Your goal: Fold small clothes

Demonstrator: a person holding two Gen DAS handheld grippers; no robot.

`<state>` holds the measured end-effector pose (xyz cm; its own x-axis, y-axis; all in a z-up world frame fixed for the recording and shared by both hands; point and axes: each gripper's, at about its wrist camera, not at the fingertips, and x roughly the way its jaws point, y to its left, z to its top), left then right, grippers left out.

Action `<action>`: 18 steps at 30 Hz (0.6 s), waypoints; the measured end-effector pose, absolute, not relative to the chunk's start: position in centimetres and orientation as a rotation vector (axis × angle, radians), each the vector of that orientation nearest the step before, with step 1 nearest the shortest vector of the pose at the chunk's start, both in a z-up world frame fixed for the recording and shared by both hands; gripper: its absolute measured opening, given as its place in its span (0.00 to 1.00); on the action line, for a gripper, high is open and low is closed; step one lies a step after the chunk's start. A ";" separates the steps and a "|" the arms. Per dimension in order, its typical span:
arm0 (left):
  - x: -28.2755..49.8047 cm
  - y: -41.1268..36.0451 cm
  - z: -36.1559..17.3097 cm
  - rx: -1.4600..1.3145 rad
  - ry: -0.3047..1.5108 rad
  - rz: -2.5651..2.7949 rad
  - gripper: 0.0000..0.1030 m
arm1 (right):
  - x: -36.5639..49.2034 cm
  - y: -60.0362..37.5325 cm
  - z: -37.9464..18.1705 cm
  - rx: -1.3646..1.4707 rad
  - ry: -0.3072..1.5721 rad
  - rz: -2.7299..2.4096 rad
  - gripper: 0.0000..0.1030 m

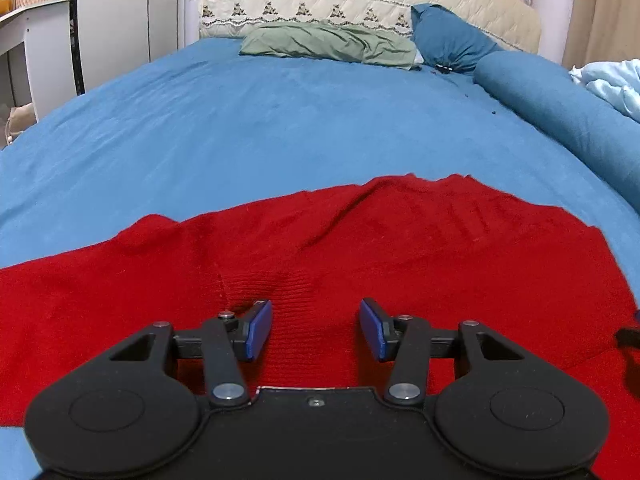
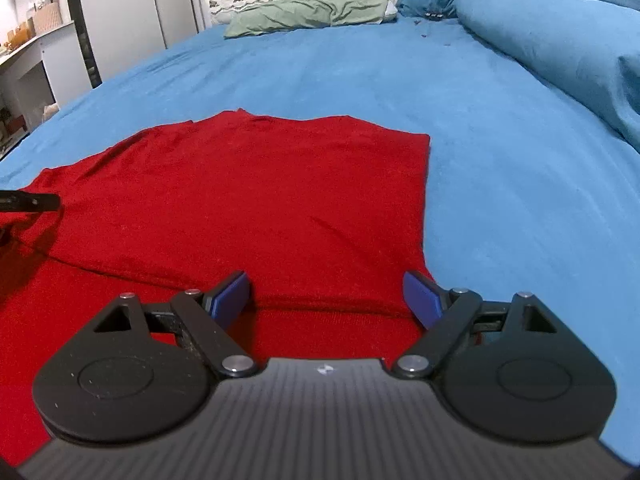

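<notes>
A red knit garment (image 1: 360,248) lies spread flat on the blue bed (image 1: 280,120). It also shows in the right wrist view (image 2: 248,200), with a fold seam across its near part. My left gripper (image 1: 316,326) is open, low over the garment's near left part, with nothing between its blue pads. My right gripper (image 2: 326,296) is open over the garment's near right corner, and its right pad (image 2: 422,298) is at the garment's right edge. The left gripper's tip (image 2: 32,202) shows at the left of the right wrist view.
A green pillow (image 1: 328,44) and blue pillows (image 1: 452,38) lie at the bed head. A rolled blue duvet (image 1: 560,108) runs along the right side. A pale blue blanket (image 1: 616,84) lies at the far right. A white desk (image 1: 36,24) and wardrobe (image 1: 120,20) stand at left.
</notes>
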<state>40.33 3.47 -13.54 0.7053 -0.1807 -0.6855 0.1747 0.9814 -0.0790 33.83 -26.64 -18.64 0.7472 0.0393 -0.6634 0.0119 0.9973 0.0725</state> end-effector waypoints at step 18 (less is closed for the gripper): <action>40.1 3.7 -14.0 0.001 0.762 -0.198 0.51 | 48.0 -28.1 -19.2 0.100 0.710 -0.178 1.00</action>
